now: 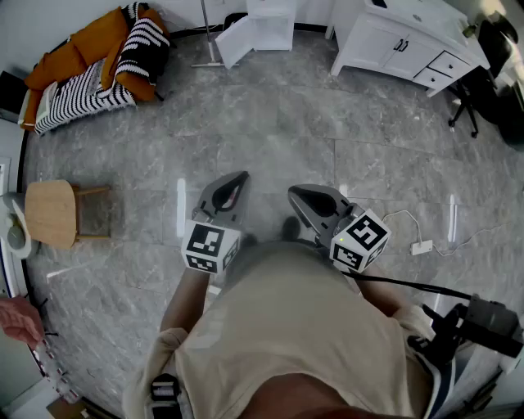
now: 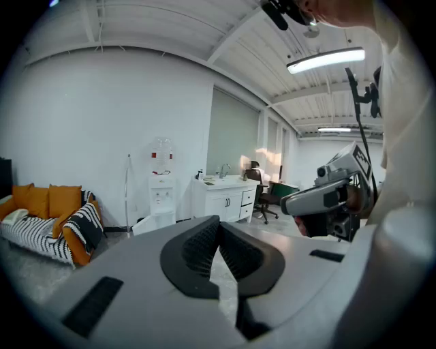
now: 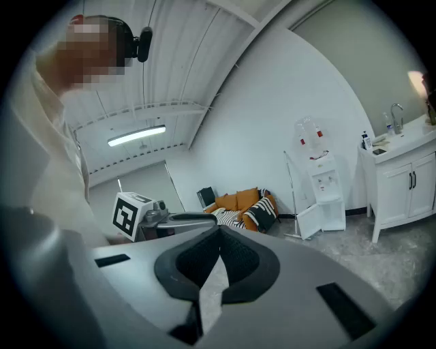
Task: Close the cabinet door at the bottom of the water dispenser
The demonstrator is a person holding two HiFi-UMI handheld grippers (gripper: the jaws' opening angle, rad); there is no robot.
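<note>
grey left gripper point(image 1: 241, 179) and grey right gripper point(image 1: 295, 195) shut, empty, well apart from the tall white water dispenser point(image 1: 270, 16); flat white cabinet door point(image 1: 232, 41) open at its base. risk, perhaps: hitting the door's inner face, swinging it wider.

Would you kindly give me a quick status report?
Left gripper, right gripper: both shut, empty. Cabinet door open, far across the floor. Nothing seen in between.

Orange sofa point(image 1: 78, 49) far left; wooden stool point(image 1: 49, 214) nearer; white cabinet point(image 1: 393, 41), office chair point(image 1: 495, 57) far right.
</note>
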